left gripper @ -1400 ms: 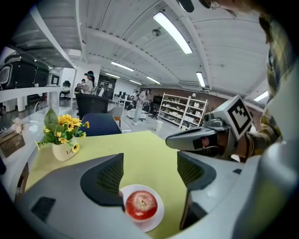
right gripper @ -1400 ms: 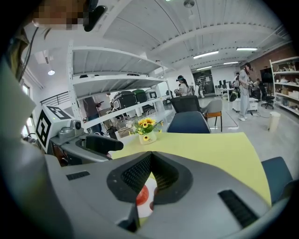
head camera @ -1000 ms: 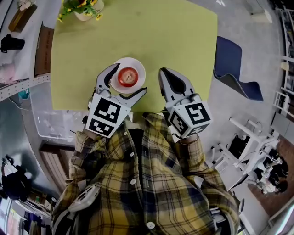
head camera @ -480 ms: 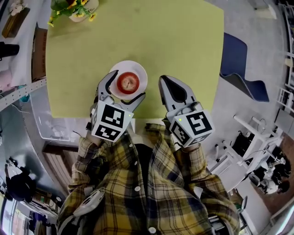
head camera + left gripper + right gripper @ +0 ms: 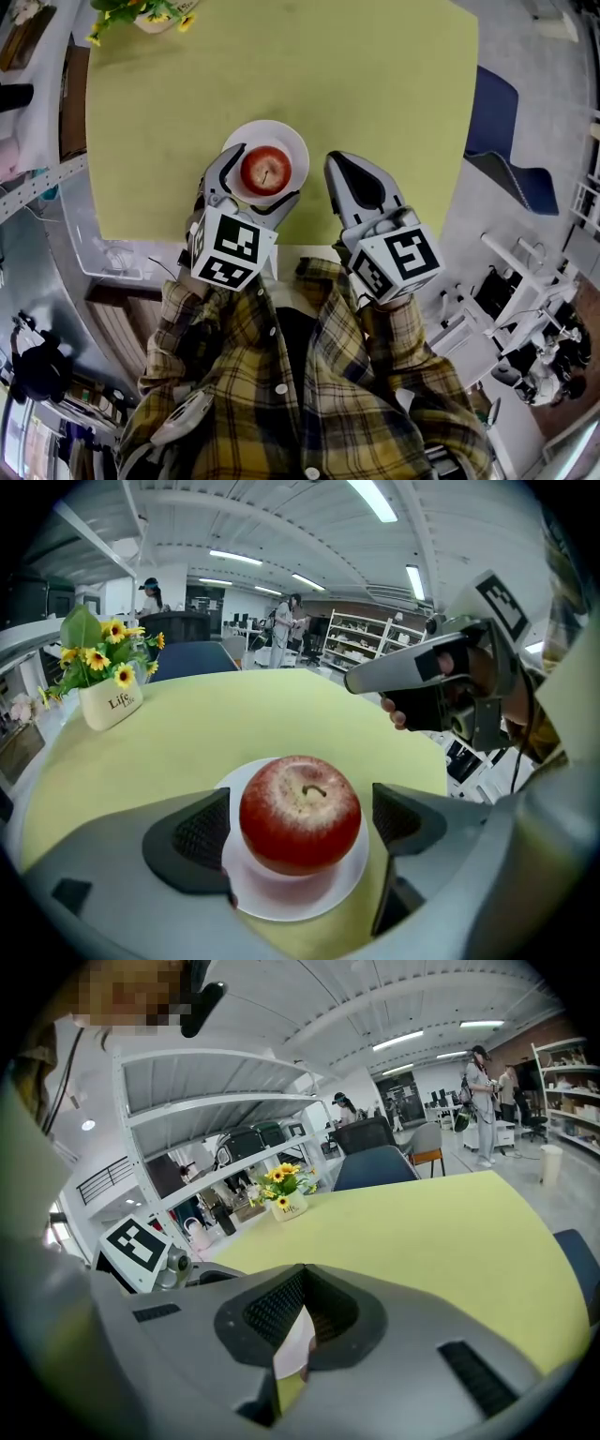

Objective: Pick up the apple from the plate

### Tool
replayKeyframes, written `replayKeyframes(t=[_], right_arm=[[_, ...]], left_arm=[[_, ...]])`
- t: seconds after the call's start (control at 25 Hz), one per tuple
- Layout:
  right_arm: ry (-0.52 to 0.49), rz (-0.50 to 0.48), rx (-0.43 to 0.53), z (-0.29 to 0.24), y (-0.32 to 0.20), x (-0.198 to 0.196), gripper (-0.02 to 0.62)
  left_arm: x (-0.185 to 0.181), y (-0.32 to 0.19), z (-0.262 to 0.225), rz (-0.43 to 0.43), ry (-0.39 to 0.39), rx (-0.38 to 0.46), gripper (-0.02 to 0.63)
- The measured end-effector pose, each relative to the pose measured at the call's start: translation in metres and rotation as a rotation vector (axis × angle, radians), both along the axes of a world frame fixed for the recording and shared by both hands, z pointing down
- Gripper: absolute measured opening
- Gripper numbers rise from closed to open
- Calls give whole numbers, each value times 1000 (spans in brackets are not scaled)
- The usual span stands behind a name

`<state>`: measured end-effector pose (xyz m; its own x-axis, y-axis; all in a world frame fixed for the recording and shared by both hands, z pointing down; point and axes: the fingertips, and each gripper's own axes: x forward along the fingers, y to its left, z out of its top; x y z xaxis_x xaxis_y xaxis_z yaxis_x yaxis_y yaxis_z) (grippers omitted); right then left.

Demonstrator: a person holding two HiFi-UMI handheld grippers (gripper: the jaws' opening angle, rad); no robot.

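A red apple (image 5: 265, 170) sits on a small white plate (image 5: 285, 135) near the front edge of the yellow-green table (image 5: 375, 84). My left gripper (image 5: 265, 175) is open and straddles the apple, one jaw on each side. In the left gripper view the apple (image 5: 300, 813) rests on the plate (image 5: 281, 904) between the two dark pads (image 5: 202, 832), with slim gaps on both sides. My right gripper (image 5: 339, 161) hovers just right of the plate over the table edge. Its jaws (image 5: 295, 1335) are pressed together on nothing.
A white vase of yellow flowers (image 5: 155, 14) stands at the table's far left corner. A blue chair (image 5: 502, 131) is off the right side. Shelving and a clear plastic bin (image 5: 103, 255) lie to the left. People stand far back in the room.
My left gripper has moved forward, so the apple now lies deeper between its jaws. The right gripper has hardly shifted.
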<state>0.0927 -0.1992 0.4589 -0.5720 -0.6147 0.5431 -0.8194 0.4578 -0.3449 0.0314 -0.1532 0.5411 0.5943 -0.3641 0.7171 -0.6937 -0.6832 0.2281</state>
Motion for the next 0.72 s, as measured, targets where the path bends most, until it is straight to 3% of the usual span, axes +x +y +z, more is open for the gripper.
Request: replayKeyframes(t=[0.48,0.56,0.72], right_arm=[[-4,-16,-25,8,-1,-2,-3],[-5,-17,-24,7,0,-3,-3],[-7,-15,-35,8,3,-5,-3]], left_arm=[[-3,1,14,12,-45,-20,455],[-2,3,14,19,-43,-30,420],[-2,4,15,25,-45,-34,419]])
